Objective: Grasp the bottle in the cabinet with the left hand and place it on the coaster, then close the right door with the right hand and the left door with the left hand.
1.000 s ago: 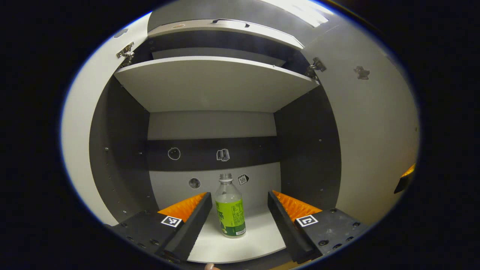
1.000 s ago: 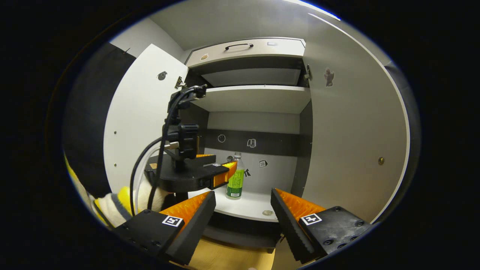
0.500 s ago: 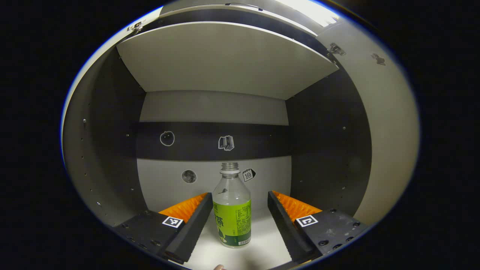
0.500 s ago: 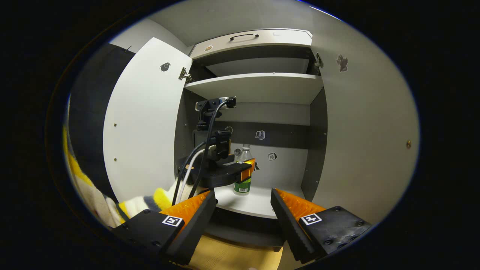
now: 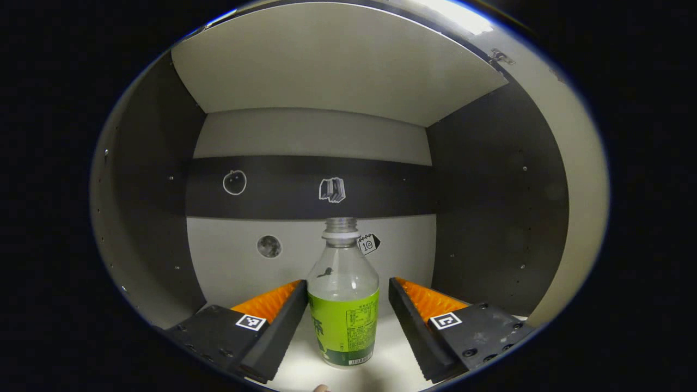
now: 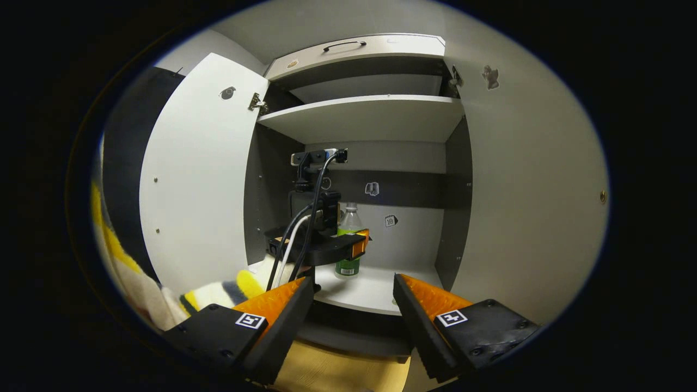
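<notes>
On the dark band across the back panel I see an apple-outline sticker (image 5: 234, 182) toward its left end and a book sticker (image 5: 332, 190) at its middle. Below the band, on the pale panel, sit a moon sticker (image 5: 269, 246) and a calendar sticker (image 5: 368, 243). A drawer (image 6: 356, 49) with a dark handle (image 6: 344, 44) tops the unit.

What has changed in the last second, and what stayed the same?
The left gripper moved deeper into the cabinet, so the bottle now stands between its open fingers, ungrasped. The bottle stayed upright on the shelf; both doors stayed open; the right gripper stayed outside, open.
</notes>
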The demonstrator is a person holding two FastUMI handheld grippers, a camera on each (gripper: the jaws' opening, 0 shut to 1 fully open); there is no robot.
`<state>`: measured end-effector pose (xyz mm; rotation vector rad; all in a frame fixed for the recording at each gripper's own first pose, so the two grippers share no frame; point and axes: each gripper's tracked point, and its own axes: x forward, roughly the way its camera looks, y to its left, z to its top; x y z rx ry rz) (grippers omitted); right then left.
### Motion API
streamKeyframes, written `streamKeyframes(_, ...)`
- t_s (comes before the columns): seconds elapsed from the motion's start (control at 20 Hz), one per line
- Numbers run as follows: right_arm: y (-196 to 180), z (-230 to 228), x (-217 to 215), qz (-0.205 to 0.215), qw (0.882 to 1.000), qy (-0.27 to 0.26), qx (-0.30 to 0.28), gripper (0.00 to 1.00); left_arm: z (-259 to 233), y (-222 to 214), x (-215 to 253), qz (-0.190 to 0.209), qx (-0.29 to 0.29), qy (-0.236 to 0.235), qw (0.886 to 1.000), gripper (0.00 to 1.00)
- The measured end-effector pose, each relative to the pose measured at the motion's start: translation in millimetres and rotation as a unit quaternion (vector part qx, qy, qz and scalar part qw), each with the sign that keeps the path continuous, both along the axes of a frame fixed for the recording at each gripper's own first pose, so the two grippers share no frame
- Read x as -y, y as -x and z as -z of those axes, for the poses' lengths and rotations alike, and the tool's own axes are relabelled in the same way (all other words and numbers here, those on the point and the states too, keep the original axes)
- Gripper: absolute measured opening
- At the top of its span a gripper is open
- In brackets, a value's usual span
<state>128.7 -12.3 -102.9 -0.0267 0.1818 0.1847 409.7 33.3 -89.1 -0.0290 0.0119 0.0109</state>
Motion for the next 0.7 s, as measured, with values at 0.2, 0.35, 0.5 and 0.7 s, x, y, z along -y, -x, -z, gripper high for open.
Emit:
streamKeyframes(0.2,3.6,1.3,3.6,0.001,1.000,0.006,0.000,0.98,0.5,-3.6,-7.1,-0.015,-0.001,0.000,1.000,0.83)
streamKeyframes(0.35,8.4,-1.9,3.3,-0.001,1.000,0.005,0.002,0.98,2.2,-0.9,-7.8,-0.014,-0.008,0.005,1.000,0.78)
streamKeyframes(0.5,14.3,-10.7,4.5,0.004,1.000,-0.001,0.014,0.98,-8.0,19.1,-3.2,-0.006,-0.002,0.012,1.000,0.78)
streamKeyframes(0.7,28.1,-19.3,4.9,0.014,1.000,-0.002,0.024,0.98,-30.6,64.1,3.8,0.002,0.018,-0.004,1.000,0.78)
